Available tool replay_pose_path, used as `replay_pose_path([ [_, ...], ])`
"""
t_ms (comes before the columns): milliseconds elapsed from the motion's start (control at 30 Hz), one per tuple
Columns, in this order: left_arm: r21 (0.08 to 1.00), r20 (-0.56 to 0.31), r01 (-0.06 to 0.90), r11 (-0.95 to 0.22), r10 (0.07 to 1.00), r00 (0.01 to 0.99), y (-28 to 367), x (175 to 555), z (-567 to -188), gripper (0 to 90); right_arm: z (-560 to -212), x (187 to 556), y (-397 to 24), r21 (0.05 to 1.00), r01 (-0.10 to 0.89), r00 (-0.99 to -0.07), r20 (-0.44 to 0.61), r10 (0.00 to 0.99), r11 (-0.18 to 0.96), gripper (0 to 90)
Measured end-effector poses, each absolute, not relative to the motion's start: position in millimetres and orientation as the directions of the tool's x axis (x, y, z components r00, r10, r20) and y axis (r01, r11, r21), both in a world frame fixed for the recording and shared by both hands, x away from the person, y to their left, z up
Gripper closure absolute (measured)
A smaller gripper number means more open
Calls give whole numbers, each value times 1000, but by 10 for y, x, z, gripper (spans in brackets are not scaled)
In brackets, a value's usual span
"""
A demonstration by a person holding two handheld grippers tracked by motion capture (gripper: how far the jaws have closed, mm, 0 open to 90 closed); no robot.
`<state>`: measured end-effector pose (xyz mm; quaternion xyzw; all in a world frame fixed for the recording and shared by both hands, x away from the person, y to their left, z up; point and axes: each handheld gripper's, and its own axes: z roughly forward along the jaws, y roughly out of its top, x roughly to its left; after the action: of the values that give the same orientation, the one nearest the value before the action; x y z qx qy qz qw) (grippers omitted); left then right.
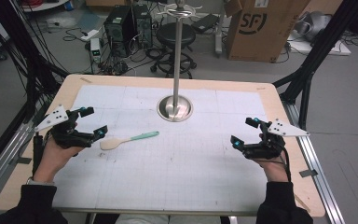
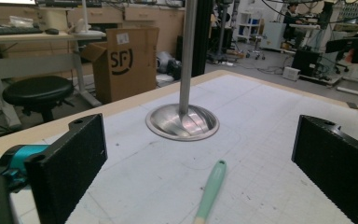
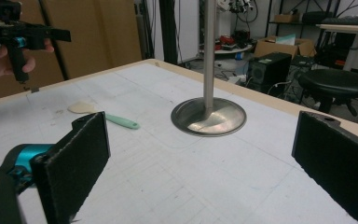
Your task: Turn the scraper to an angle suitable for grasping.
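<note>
Spoon is lying left of middle on the desk, handle pointing up-right. I am holding my left gripper just beside it, jaws wide apart; my right gripper is waiting far off, jaws apart too.

Even, soft overhead light, shadows faint; glare on the steel stand base; high view slightly soft; gripper views sharper at centre, near jaws blurred, edges stretched

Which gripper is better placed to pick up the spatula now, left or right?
Probably the left gripper: its open jaws are right beside the spatula, while the right gripper is far across the table.
</note>
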<state>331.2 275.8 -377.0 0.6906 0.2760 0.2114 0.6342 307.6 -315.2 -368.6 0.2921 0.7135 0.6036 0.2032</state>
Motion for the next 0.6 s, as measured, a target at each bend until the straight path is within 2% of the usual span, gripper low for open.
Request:
replay_pose_path([
  [233, 990, -2, 96, -104, 669, 743, 2683, 3294, -3782, 37, -3689, 3079, -3187, 980, 175, -736, 67, 673, 94, 32],
  [400, 987, -20, 122, -106, 668, 744, 2595, 3305, -3796, 38, -3690, 3078, -3186, 979, 180, -733, 67, 677, 98, 32],
  [433, 986, -19, 124, -110, 668, 744, 2572, 3306, -3804, 64, -3690, 3077, -3186, 979, 181, -733, 67, 677, 98, 32],
  [467, 985, -19, 130, -117, 667, 745, 2552, 3307, -3811, 148, -3689, 3075, -3186, 979, 181, -733, 69, 677, 95, 32],
  [567, 978, -8, 146, -150, 668, 744, 2508, 3311, -3833, 458, -3687, 3074, -3193, 980, 177, -733, 69, 677, 93, 32],
  [600, 976, -5, 150, -157, 673, 739, 2497, 3325, -3845, 458, -3687, 3074, -3193, 980, 177, -733, 69, 677, 93, 32],
])
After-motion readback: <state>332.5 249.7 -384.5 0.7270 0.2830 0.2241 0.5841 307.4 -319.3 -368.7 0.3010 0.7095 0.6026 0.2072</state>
